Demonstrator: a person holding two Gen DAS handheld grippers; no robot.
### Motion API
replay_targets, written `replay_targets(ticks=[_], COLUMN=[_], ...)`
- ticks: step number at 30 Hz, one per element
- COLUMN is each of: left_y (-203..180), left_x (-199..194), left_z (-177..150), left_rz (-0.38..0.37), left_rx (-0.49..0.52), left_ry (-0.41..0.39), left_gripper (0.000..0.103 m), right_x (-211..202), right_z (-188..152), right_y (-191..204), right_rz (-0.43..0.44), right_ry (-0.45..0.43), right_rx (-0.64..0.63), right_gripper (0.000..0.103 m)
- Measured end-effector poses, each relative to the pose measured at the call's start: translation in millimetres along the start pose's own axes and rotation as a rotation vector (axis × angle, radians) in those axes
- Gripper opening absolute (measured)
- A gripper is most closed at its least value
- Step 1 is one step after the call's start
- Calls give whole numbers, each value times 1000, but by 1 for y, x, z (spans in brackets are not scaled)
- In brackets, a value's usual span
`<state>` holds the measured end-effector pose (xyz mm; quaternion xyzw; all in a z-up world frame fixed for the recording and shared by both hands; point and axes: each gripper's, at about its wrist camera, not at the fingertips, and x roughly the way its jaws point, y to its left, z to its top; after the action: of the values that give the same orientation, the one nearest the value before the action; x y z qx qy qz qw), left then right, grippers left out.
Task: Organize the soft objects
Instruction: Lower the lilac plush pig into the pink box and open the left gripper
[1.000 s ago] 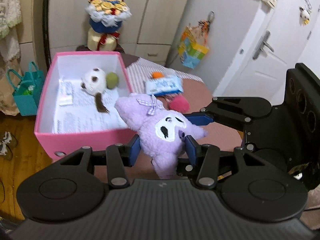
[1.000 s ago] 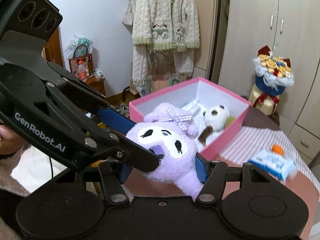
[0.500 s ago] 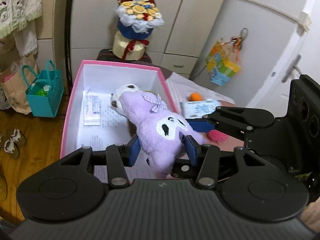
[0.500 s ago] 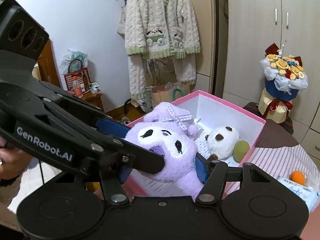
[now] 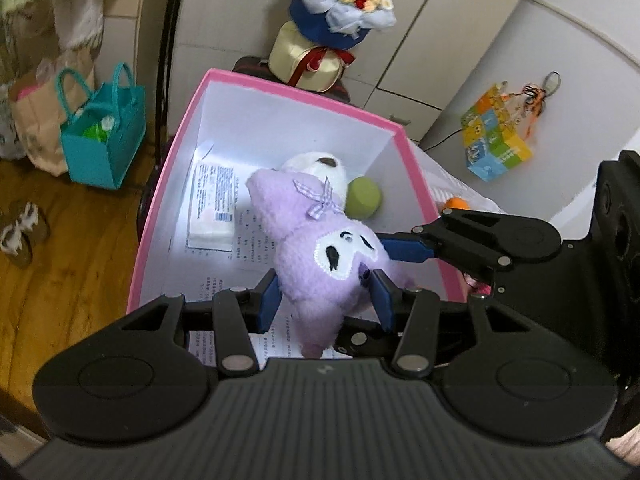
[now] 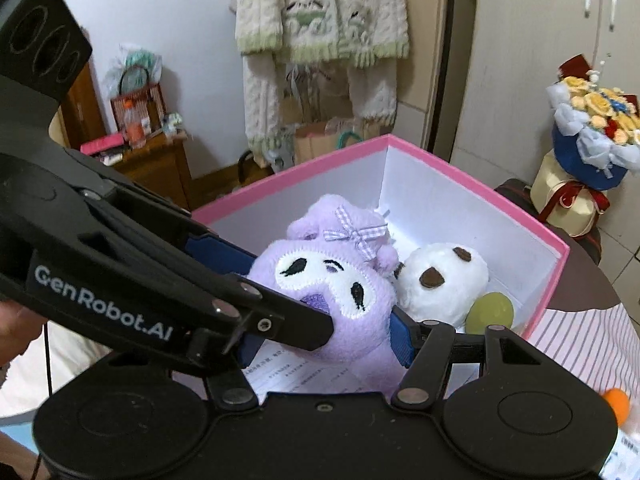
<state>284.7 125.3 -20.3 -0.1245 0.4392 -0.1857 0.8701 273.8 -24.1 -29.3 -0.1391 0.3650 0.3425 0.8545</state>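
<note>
Step in hand: the soft purple plush doll with a gingham bow and a white face patch hangs over the open pink cardboard box with white inner walls, carried by both tools at once; this looks like the placing stage.
Left gripper: its blue-padded fingers press into the doll's lower body, gripping it.
Right gripper: its fingers are clamped on the doll's sides just under the face.
Where the doll is: above the printed paper lining the box floor, near the box's front edge, just beside a white round plush with brown spots and an olive-green soft ball.
Next move: probably lower the doll to the floor short of the white plush, then spread both sets of fingers together so neither drags it back out.
Still outside: a small orange ball on the striped desk cover.
Writing: "GenRobot.AI" in white on the left tool's arm; a flat white packet with a barcode and the lining sheet carry print too small to read.
</note>
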Motion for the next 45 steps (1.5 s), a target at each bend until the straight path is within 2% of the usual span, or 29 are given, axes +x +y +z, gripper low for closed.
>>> replay_targets(ticks=[12, 15, 19, 27, 33, 41, 45], left_y=[15, 16, 11, -8, -21, -45, -58], left_x=[25, 23, 11, -36, -71, -111, -125], left_z=[-2, -4, -9, -23, -34, -56, -69], left_rz=[8, 29, 65, 98, 88, 56, 36], left_rx=[-75, -93, -51, 50, 104, 196, 233], left_ry=[69, 55, 12, -115, -161, -208, -220], left_gripper=[48, 52, 54, 59, 61, 61, 61], right_x=[28, 30, 25, -8, -39, -117, -157], right_z=[2, 5, 6, -1, -14, -42, -62], right_y=[4, 5, 11, 15, 18, 8, -1], right_rz=[-16, -24, -60, -59, -62, -17, -42], right_ry=[111, 125, 122, 74, 30, -92, -141], right_rx=[-94, -108, -144, -126, -95, 7, 51], right_gripper=[67, 68, 72, 74, 74, 75, 75])
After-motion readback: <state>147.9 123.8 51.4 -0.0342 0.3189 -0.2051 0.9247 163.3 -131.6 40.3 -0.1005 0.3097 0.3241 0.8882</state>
